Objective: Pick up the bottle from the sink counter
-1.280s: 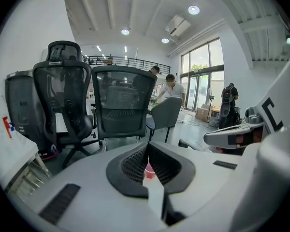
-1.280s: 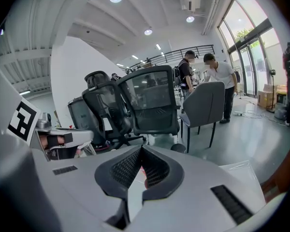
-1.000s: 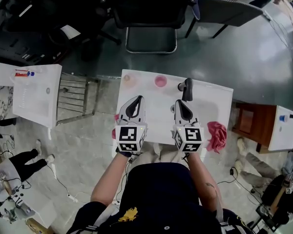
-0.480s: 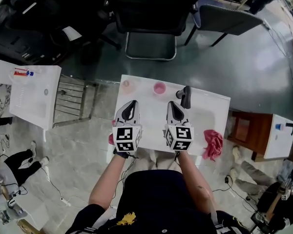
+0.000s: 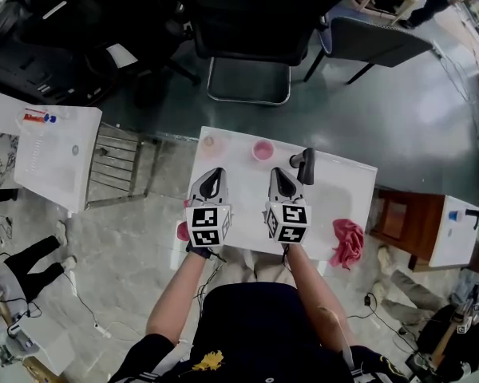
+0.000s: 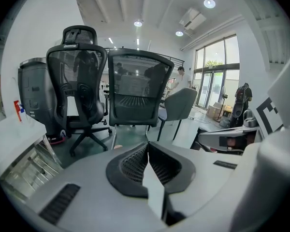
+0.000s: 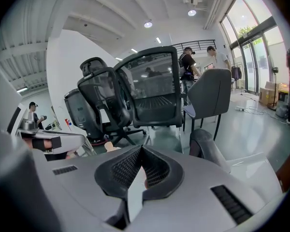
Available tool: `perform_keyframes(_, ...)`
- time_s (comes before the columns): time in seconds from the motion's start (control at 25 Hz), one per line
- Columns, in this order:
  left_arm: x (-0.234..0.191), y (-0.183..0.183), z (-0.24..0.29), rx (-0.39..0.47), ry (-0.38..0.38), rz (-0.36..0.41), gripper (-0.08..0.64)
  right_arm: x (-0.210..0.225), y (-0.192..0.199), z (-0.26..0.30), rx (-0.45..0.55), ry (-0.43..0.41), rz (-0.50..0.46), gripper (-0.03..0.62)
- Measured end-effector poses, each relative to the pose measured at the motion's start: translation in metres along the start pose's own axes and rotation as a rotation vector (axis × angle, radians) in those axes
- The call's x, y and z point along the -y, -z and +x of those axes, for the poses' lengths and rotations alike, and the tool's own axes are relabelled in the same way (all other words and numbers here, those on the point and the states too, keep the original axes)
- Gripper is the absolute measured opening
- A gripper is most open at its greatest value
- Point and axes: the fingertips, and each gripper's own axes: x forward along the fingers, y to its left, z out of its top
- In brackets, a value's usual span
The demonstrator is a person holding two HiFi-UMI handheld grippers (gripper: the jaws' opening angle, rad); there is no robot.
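Hovering over the white rectangular sink counter (image 5: 343,190), we hold left gripper (image 5: 215,171) and right gripper (image 5: 276,171) both clenched on nothing, dark tap (image 5: 306,166) just beside the right one, small pink round-topped bottle (image 5: 263,150) at the counter's far edge, untouched.

Head cam: on the person's head, high up, looks fwd & steeply down on the white counter (image 5: 343,190). Whole counter plus the floor (image 5: 128,238) round it is in frame, so it's fairly far off. Left gripper (image 5: 211,178) & right gripper (image 5: 279,175) sit low-centre, jaws pointing up-frame.

Gripper cams: each rides just behind its own jaws, v. close, wide-angle, low over the counter, looking out along them to the far side.

Shared: black mesh chair (image 5: 247,22) & grey chair (image 5: 375,30) beyond the counter show in all 3 views, from above in head view, side-on in gripper views. Each gripper cam also catches the other gripper at its edge.
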Motion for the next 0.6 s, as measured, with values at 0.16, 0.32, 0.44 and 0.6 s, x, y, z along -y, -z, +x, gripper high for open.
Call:
perform_keyframes(0.16, -0.005, 0.007, 0.007, -0.016, -0.003, 0.000, 0.020, -0.008, 0.003, 0.011, -0.007, -0.010, -0.007, 0.026)
perform_keyframes(0.32, -0.010, 0.014, 0.011, -0.029, -0.006, 0.005, 0.020, -0.013, 0.010, 0.019, -0.025, -0.012, -0.010, 0.026)
perform_keyframes(0.44, -0.014, 0.018, 0.016, -0.041, -0.001, -0.030, 0.021, -0.012, 0.012, 0.025, -0.035, -0.010, -0.013, 0.026)
perform_keyframes(0.6, -0.018, 0.026, 0.019, -0.052, 0.005, -0.083, 0.021, -0.012, 0.017, 0.030, -0.050, -0.009, -0.027, 0.026)
